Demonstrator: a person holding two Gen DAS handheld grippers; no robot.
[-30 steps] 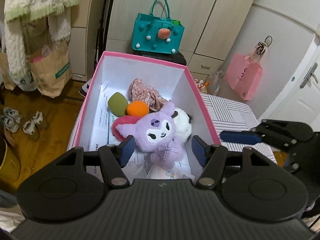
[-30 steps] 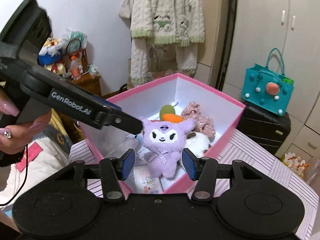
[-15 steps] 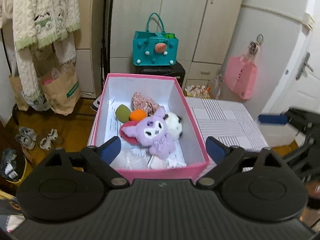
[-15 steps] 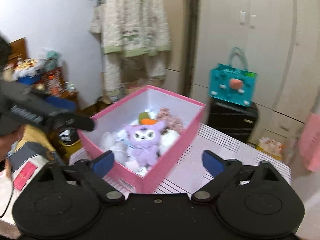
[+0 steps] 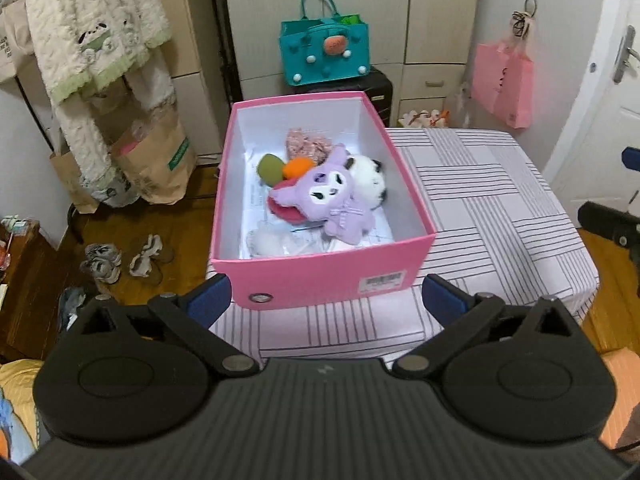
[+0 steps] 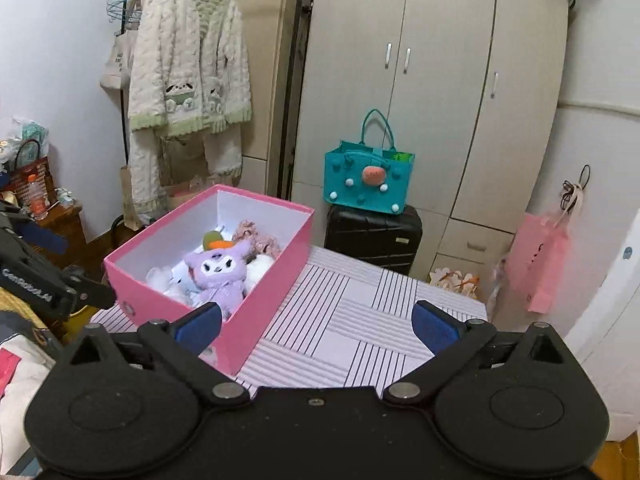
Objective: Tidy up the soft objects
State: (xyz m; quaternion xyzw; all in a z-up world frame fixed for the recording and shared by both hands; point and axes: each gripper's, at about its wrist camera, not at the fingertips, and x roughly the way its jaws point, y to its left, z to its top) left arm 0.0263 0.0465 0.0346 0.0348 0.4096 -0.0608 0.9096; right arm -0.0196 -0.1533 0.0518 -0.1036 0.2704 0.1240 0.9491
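A: What differs from a second ago?

B: Both grippers are back from the pink box (image 5: 320, 276). The left gripper (image 5: 326, 298), whose blue pads flanked the purple plush (image 5: 332, 200) inside the box, now hangs before the box's near wall, jaws opening, nothing between them.

A: And the right gripper (image 6: 316, 326)?

B: Same: it is off the plush, jaws opening, over the striped tablecloth (image 6: 352, 320) beside the box.

A: The plush?

B: It lies in the box, leaning on the white toy (image 5: 370, 178).
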